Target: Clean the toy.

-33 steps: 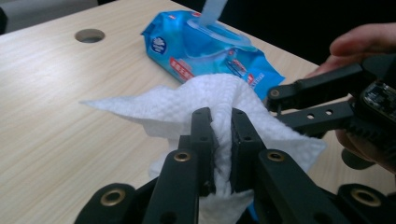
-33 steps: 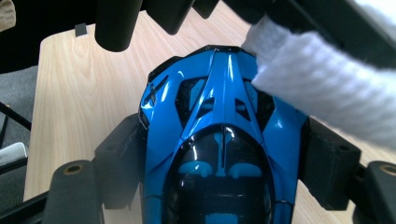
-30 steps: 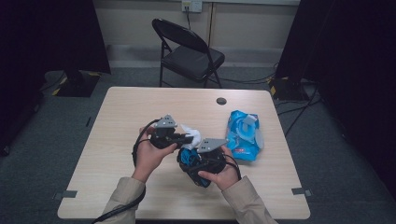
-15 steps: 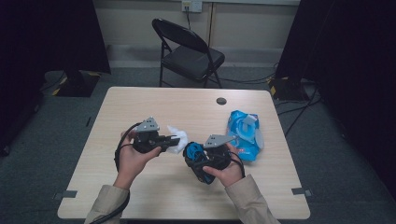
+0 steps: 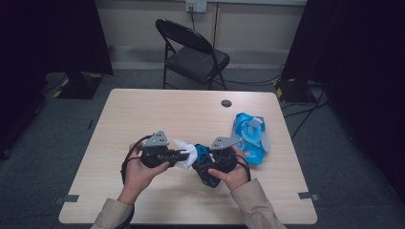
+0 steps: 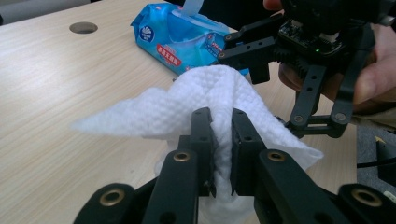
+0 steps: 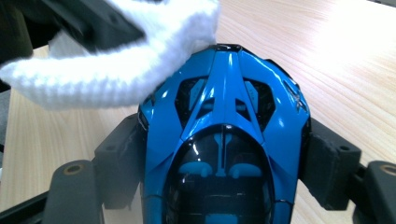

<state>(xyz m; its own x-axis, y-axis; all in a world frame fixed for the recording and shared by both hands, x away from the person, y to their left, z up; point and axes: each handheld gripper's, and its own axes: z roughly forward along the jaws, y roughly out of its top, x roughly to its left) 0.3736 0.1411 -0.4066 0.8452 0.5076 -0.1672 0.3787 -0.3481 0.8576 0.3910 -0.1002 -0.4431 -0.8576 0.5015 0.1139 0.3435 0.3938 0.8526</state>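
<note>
a: where does the white wipe (image 6: 205, 93) sit?

b: pinched in the left tongs (image 6: 223, 140). their two black jaws are pressed together on a fold of it, and the rest of the cloth billows out above and to both sides of the tips.

a: and the blue toy car (image 7: 224, 140)?

b: clamped in the right tongs (image 7: 224, 154), one pad on each flank, nose pointing away from the hand. the jaws stand wide, but they are gripping the car's body.

a: how do the two meet?

b: in the right gripper view the wipe lies just beyond the tongs, touching the front left of the car's hood. from above, the left tongs (image 5: 184, 155) and right tongs (image 5: 203, 160) face each other just over the counter (image 5: 143, 114), wipe and car between them.

a: anything else close by?

b: a blue pack of wipes (image 5: 250, 136) lies on the counter just beyond the right hand (image 5: 234, 171), its lid flap up.
</note>
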